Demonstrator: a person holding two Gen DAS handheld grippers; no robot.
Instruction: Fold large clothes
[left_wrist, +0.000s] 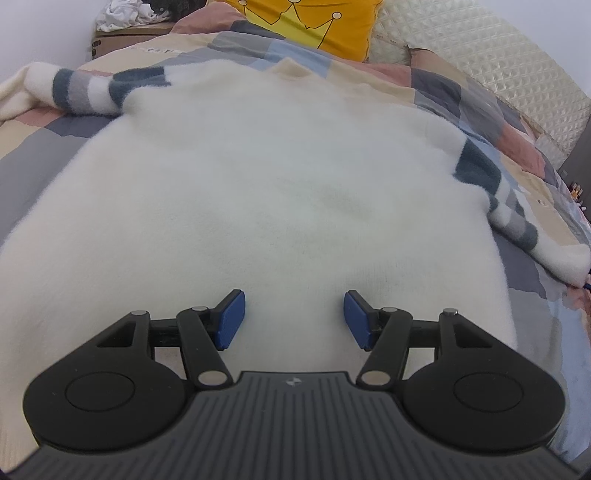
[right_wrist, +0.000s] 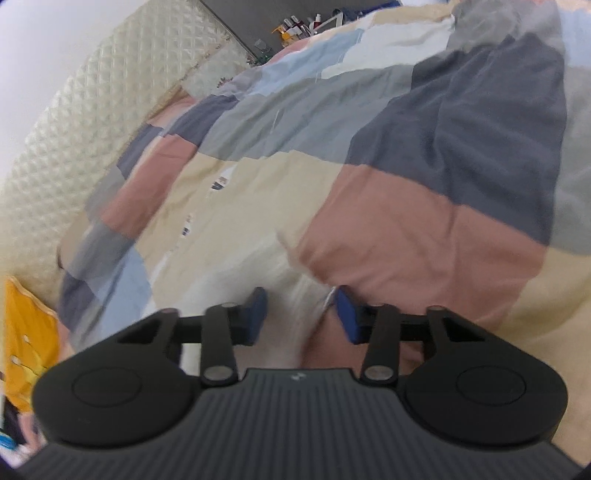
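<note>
**Two grippers at a white sweater on a patchwork bed**

Two hand-held grippers are in view, one per wrist camera.

Left gripper (left_wrist: 294, 319): jaws stand apart, blue pads (left_wrist: 231, 319) clear of each other, nothing clamped between them. It sits low over the body of a fluffy white sweater (left_wrist: 258, 192), which lies spread flat on a patchwork duvet (left_wrist: 436, 86). Whether the pads touch the knit cannot be told.

Sweater: one sleeve with blue and grey stripes (left_wrist: 85, 90) extends toward 10 o'clock from the body; the other striped sleeve (left_wrist: 513, 210) lies at 3 o'clock, running down toward 4 o'clock along the garment's edge.

Surroundings, left view: a yellow pillow with a crown print (left_wrist: 306, 18) at 12 o'clock; a quilted cream headboard (left_wrist: 491, 62) at 1 to 2 o'clock; a heap of white cloth (left_wrist: 123, 13) on a box at 11 o'clock.

Right gripper (right_wrist: 301, 315): jaws partly drawn in, with a fold of white sweater fabric (right_wrist: 291, 306) lying between the blue pads. The frame is blurred; the pads show gaps to the fabric, so no firm clamp is confirmed. The duvet fills the view from 10 to 3 o'clock, with the headboard at 9 to 11 o'clock.
</note>
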